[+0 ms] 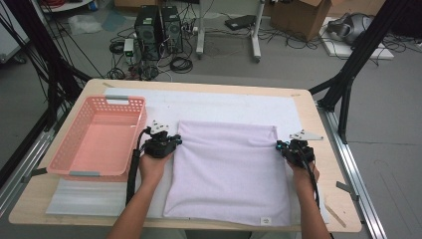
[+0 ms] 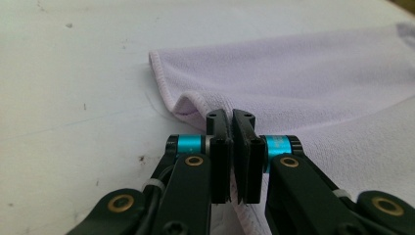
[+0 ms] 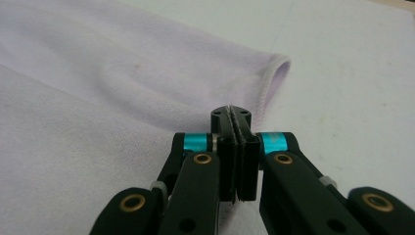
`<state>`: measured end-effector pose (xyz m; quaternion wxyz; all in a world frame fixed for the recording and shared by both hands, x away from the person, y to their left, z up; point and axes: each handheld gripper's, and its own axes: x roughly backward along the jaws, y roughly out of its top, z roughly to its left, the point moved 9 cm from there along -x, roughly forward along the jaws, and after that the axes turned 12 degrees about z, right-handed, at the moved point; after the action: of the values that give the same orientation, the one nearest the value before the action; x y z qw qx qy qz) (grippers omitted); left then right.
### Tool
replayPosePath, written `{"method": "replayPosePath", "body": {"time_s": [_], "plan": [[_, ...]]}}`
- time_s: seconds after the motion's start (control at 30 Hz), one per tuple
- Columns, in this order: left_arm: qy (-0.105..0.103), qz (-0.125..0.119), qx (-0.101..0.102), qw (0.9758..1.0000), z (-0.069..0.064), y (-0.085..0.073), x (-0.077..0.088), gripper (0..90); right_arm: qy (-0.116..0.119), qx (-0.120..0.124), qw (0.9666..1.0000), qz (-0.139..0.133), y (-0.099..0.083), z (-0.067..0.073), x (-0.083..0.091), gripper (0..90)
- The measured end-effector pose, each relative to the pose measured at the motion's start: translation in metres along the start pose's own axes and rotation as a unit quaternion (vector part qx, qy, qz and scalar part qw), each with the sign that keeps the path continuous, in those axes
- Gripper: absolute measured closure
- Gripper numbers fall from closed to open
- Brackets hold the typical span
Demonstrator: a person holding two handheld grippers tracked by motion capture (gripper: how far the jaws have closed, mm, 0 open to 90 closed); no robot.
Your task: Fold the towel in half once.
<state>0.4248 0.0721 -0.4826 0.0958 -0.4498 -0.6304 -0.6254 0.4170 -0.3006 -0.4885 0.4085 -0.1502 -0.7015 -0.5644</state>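
Observation:
A pale lilac towel [image 1: 229, 172] lies spread on the white mat in the middle of the table. My left gripper [image 1: 175, 141] is at the towel's left edge near its far corner, shut on the towel [image 2: 313, 93], whose hem bulges up just ahead of the jaws in the left gripper view. My right gripper [image 1: 280, 146] is at the right edge near the far right corner. In the right gripper view its jaws are pressed together on the towel's [image 3: 122, 88] hem, with a thin line of cloth between the pads.
A pink plastic basket [image 1: 74, 162] stands at the table's left side, close to my left hand. A white mat [image 1: 219, 104] covers most of the wooden table [image 1: 318, 124]. Computers and cables lie on the floor beyond the far edge.

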Motion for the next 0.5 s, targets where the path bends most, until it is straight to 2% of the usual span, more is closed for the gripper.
{"method": "replayPosePath", "body": {"time_s": [0.1,0.2,0.23,0.3,0.4,0.43,0.5], "plan": [[0.008,0.015,0.004,0.9999,0.003,-0.004,-0.004,77.6,-0.009,-0.002,1.0000,0.003,0.005,-0.003,-0.007,90.0],[0.003,0.007,0.016,0.9998,0.007,-0.002,-0.003,63.3,-0.041,0.014,0.9988,0.025,0.005,-0.004,-0.015,90.0],[0.002,0.003,0.016,0.9999,0.007,-0.001,-0.003,60.5,-0.044,0.010,0.9986,0.028,0.004,-0.004,-0.015,89.6],[-0.003,-0.002,0.015,0.9999,0.008,0.000,-0.003,59.7,-0.030,0.002,0.9994,0.016,0.006,-0.003,-0.013,89.1],[-0.018,-0.009,0.009,0.9998,0.006,0.001,-0.005,59.1,-0.020,0.005,0.9998,-0.001,0.010,-0.002,-0.006,82.2],[-0.021,-0.014,0.005,0.9997,0.005,0.002,-0.005,59.1,-0.015,0.000,0.9999,-0.008,0.012,-0.002,-0.005,80.0],[-0.024,-0.008,-0.009,0.9996,0.002,0.005,-0.007,58.4,-0.008,-0.004,0.9998,-0.016,0.014,-0.003,-0.002,77.5]]}}
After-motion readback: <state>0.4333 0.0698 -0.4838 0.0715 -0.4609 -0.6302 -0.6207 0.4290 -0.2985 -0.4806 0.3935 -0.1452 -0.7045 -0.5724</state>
